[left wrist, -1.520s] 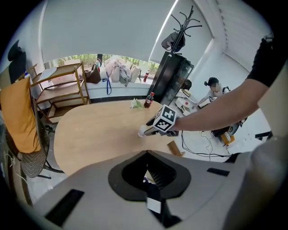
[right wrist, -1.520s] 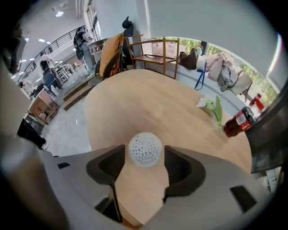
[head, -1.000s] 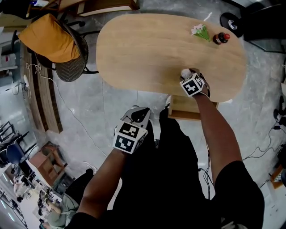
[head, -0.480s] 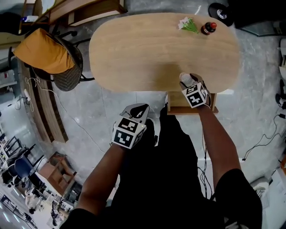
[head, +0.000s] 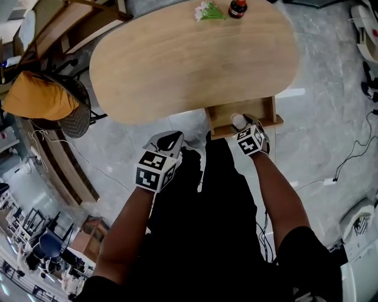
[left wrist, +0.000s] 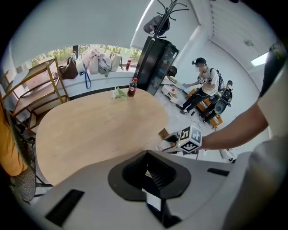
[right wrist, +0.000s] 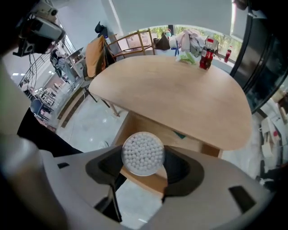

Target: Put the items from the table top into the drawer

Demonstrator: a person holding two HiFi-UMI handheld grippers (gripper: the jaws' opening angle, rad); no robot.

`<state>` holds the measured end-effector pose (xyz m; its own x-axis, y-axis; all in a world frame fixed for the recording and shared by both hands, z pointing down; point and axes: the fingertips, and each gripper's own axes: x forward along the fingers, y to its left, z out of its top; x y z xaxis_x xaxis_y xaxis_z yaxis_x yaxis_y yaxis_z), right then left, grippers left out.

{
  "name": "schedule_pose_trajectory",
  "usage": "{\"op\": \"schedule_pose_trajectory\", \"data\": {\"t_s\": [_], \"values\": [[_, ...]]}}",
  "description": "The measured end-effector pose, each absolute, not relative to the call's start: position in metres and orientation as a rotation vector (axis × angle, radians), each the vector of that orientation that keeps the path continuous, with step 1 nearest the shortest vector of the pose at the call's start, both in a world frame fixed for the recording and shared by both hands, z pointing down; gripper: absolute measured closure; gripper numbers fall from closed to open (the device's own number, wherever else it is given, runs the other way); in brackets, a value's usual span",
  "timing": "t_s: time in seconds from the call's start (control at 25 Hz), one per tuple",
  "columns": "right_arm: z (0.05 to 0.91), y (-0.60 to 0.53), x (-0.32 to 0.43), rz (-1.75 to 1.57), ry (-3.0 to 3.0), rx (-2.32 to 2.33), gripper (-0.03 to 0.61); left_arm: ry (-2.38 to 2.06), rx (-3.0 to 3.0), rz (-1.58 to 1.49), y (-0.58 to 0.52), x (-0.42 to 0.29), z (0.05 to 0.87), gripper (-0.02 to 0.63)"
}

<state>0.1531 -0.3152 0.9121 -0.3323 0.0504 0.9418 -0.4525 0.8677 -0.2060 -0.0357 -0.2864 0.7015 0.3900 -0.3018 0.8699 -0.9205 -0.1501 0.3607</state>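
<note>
From the head view, the drawer (head: 221,118) stands pulled out from under the near edge of the oval desk (head: 177,65). The right claw (head: 239,122) hangs over the drawer's front part, clamped on a round tub of cotton swabs (head: 238,120). The left claw (head: 171,140) waits off to the drawer's left, apart from it and over the floor. At the desk end far from the drawer stand a red-capped bottle (head: 237,7) and a small bunch of flowers (head: 208,10), both yet to go in.

The left gripper view shows its jaws together with nothing between them, aimed at the desk and not at the drawer.

In the right gripper view the jaws press the tub from both sides, and the tub sits above the drawer's front wall, with the wooden floor of the drawer just beyond it.

The main risk, I judge, is letting go too soon: the tub could strike the front wall and tip outward to the floor. Its smooth round side could also slip in the jaws. Released on edge, it might roll inside the drawer.
</note>
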Motion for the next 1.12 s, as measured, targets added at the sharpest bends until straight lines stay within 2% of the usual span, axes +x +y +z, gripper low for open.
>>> {"op": "schedule_pose_trajectory", "data": {"t_s": [0.24, 0.68, 1.12], "values": [[0.972, -0.288, 0.141, 0.435, -1.809, 0.141, 0.316, -1.077, 1.649, 0.807, -0.274, -0.024, 0.709, 0.609], [1.036, -0.267, 0.101, 0.009, -1.805, -0.114, 0.316, -1.135, 1.552, 0.781, -0.237, -0.043, 0.723, 0.609], [1.016, -0.262, 0.115, 0.047, -1.730, -0.147, 0.310, -1.156, 1.555, 0.752, -0.231, -0.043, 0.707, 0.609]]}}
